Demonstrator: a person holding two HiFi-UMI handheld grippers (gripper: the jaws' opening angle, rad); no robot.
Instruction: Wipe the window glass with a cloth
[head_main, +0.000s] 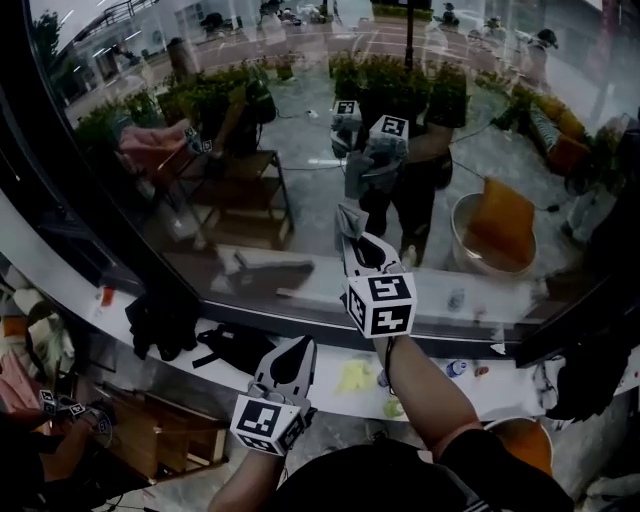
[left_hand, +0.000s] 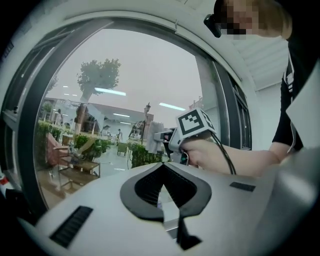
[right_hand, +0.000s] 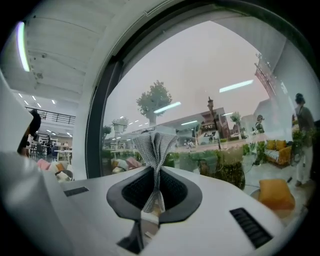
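Pinching the grey cloth (right_hand: 155, 142) tight in the right hand-held gripper (right_hand: 156, 170), bunched and fanning out just past the tips, up near the window glass (right_hand: 200, 85) straight ahead. Can't tell about actually touching the glass though. Holding the left hand-held gripper (left_hand: 163, 166) lower, off to its left, jaws pressed together, gripping nothing.

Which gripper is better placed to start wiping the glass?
Right. The right gripper is shut on the cloth, raised close to the window glass; the left gripper is shut, empty, and lower.
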